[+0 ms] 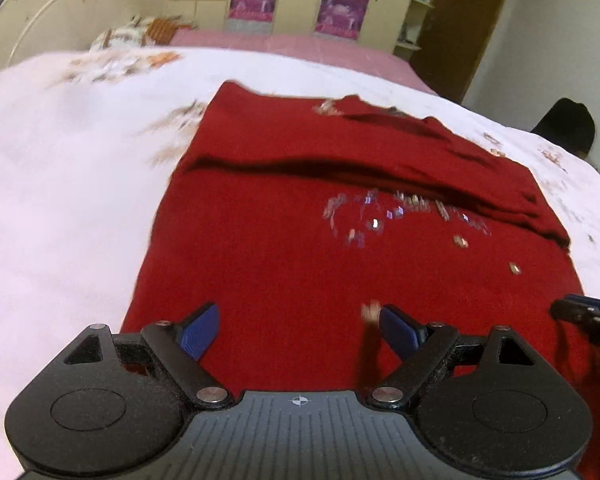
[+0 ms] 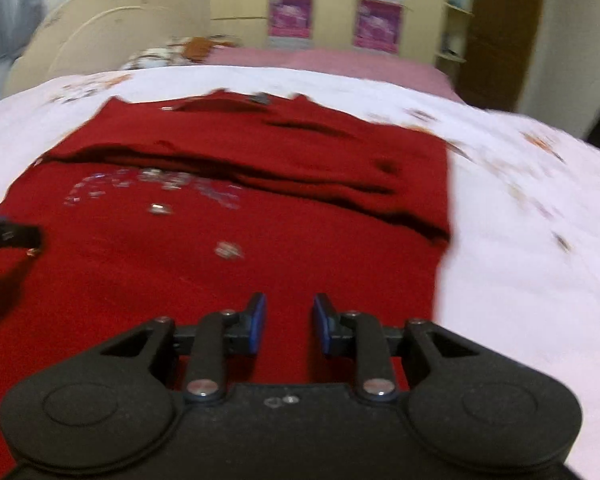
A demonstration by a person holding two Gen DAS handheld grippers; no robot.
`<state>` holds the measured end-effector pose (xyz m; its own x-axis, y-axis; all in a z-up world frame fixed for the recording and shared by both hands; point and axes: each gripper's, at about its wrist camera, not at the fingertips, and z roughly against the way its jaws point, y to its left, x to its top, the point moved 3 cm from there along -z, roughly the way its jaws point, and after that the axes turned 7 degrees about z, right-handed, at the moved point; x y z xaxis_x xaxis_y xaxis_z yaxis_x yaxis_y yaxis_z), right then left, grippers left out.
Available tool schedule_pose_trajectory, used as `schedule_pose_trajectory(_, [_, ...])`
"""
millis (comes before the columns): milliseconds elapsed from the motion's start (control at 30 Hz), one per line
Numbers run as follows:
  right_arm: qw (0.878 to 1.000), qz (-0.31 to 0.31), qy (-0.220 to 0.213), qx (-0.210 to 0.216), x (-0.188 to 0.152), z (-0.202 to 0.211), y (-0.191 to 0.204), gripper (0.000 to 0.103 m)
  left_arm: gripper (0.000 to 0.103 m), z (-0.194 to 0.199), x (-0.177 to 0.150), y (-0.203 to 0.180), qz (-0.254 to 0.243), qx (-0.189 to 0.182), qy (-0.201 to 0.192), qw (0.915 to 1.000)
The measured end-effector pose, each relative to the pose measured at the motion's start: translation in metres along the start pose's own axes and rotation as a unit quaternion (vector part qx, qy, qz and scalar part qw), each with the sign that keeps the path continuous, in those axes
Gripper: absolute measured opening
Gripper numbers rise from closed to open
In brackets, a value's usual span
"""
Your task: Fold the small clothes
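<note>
Lying flat across the white floral bedspread point(image 1: 60, 200) is a dark red top point(image 1: 300, 264), its front scattered with small shiny sequins point(image 1: 364, 220), and a sleeve or upper part folded over it into a dark ridge running across the cloth. The left gripper point(image 1: 298, 326) hangs over the near part of the garment with its blue pads point(image 1: 200, 330) spread wide and nothing between them. The right gripper point(image 2: 289, 322) hovers over the same red cloth closer to its right edge, jaws parted by a narrower gap, also holding nothing. Each tool shows at the edge of the other's view, dark and blurred. Nothing lies between either tool and the cloth. Beyond the bedspread a pink sheet point(image 2: 340, 60) covers the far side of the bed, with a patterned pillow point(image 1: 132, 32) by the cream headboard point(image 2: 100, 36). Behind stand a cream wardrobe with pink posters point(image 1: 340, 10) on its doors, open shelves and a brown door point(image 2: 500, 32).
</note>
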<state>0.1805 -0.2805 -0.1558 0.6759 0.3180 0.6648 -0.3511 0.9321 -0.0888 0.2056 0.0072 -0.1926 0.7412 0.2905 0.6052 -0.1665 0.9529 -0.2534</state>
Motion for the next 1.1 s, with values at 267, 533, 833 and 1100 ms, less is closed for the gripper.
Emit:
schedule_pose_trajectory(267, [0.998,-0.012,-0.018,0.056,-0.019,0.040,0.068,0.027,0.087,0.018,-0.040,-0.016,-0.053,-0.062,0.010,0.9966])
schedule_pose_trajectory(533, [0.998,-0.047,0.017,-0.036,-0.060,0.060,0.045,0.027,0.087,0.060,-0.067,0.034,-0.066,-0.055,0.008,0.9963])
schedule_pose_trajectory(833, [1.000,-0.027,-0.012,0.011,-0.059,0.102,0.108,0.032,0.087,0.075,-0.091,0.024,-0.077,-0.086,0.035,0.9927])
schedule_pose_trajectory(1100, [0.999,-0.041,0.019,-0.014,-0.090,0.111,0.100,0.041,0.087,0.098,-0.098,0.043,-0.046,-0.076,0.039,0.9952])
